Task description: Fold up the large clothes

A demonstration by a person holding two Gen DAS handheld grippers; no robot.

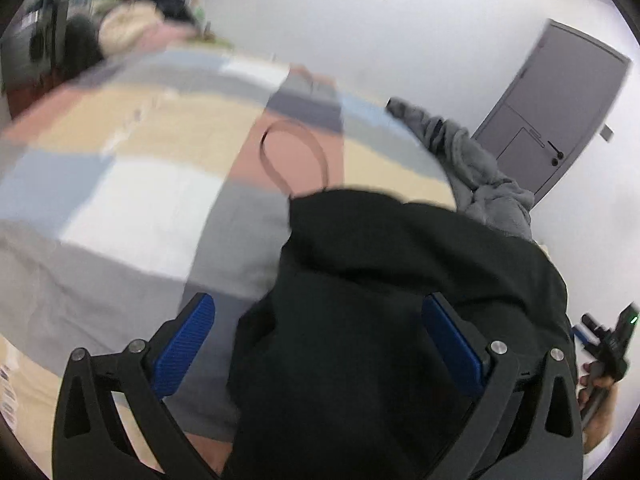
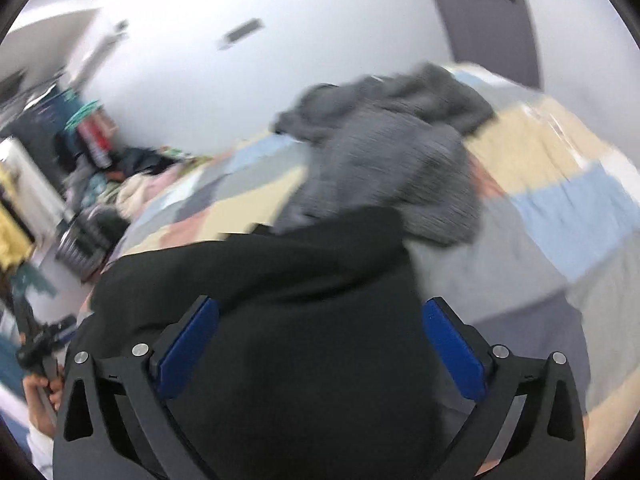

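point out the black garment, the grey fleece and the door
black garment [image 1: 400,300], left wrist view, middle of the dark cloth
grey fleece [image 2: 384,152], right wrist view, centre of the crumpled pile
door [image 1: 560,104], left wrist view, upper panel

A large black soft-fabric garment [image 1: 380,280] lay bunched in thick folds on the near part of the bed, a thin looped cord at its far edge. Just beyond it, touching, a crumpled grey fleecy garment [image 2: 384,152] sat heaped.
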